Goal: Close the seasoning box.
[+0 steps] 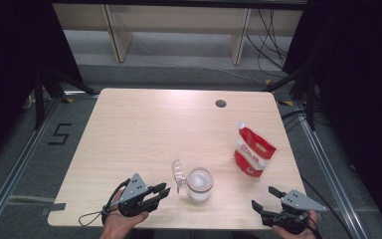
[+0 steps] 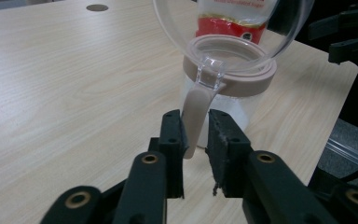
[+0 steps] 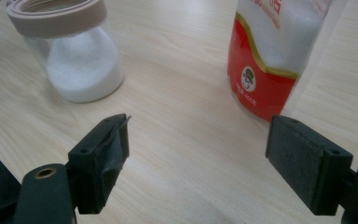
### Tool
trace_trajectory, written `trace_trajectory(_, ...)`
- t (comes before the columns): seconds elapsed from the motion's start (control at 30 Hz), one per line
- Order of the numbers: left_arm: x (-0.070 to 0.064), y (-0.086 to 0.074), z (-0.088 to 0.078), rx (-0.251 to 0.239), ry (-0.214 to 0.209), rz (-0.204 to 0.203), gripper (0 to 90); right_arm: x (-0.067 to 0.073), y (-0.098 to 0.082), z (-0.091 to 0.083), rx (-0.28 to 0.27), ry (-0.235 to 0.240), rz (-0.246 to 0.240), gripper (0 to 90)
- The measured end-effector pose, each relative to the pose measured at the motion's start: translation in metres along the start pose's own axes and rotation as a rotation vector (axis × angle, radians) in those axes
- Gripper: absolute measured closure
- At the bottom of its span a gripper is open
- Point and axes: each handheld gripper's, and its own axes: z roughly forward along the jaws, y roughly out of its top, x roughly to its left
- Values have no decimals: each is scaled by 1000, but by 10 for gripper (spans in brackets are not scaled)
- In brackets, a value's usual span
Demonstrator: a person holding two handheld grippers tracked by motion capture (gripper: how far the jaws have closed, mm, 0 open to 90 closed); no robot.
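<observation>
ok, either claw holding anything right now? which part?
The left claw has the jar's pink lid tab between its jaws; one pad touches it, a firm pinch cannot be told. The right claw is open, holding nothing.

The jar (image 1: 200,184) sat near my edge of the table (image 1: 144,129), its flipped-up lid (image 1: 179,175) leaning off its left side. My left gripper (image 1: 160,191) was just left of it, the lid's tab (image 2: 196,112) between the jaws. The pouch (image 1: 252,151) stood right of the jar and farther back, with my right gripper (image 1: 264,198) in front of it.
</observation>
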Motion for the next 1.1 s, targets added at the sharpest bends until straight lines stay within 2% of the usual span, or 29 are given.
trace_trajectory(0.07, 0, 2, 0, -9, -6, 0, 805, -2, 0, 0, -3, -3, -20, 221)
trace_trajectory(0.1, -1, 3, 0, -4, 5, -13, 822, -2, 0, 0, -2, -4, -21, 221)
trace_trajectory(0.13, 0, 4, 0, -7, -1, 10, 833, 0, 0, 0, 3, 0, 9, 221)
trace_trajectory(0.33, -2, 9, -1, -17, -9, -1, 887, 0, 0, 0, -1, -3, 2, 223)
trace_trajectory(0.37, -2, 10, -1, -13, -9, 10, 890, -2, 0, 1, -5, -5, -18, 223)
trace_trajectory(0.4, -4, 11, -1, -18, -11, -2, 891, -1, 0, 1, -4, -1, -13, 223)
trace_trajectory(0.47, -4, 13, 1, -30, -22, 17, 892, -1, 0, 1, -5, -5, -16, 223)
trace_trajectory(0.53, -5, 16, 1, -21, -18, 26, 892, 1, 0, 0, 0, 1, 8, 224)
trace_trajectory(0.57, -6, 16, 2, -28, -17, 17, 892, -2, 0, 2, -7, -7, -27, 224)
trace_trajectory(0.73, -5, 20, 3, -18, -7, 29, 893, -1, 0, 1, -7, 5, -18, 225)
trace_trajectory(0.77, -5, 20, 3, -18, -7, 29, 893, 1, 0, 1, -2, 1, 14, 225)
trace_trajectory(1.1, -8, 25, 8, -22, -17, 42, 893, 1, 0, 1, 0, -1, 0, 226)
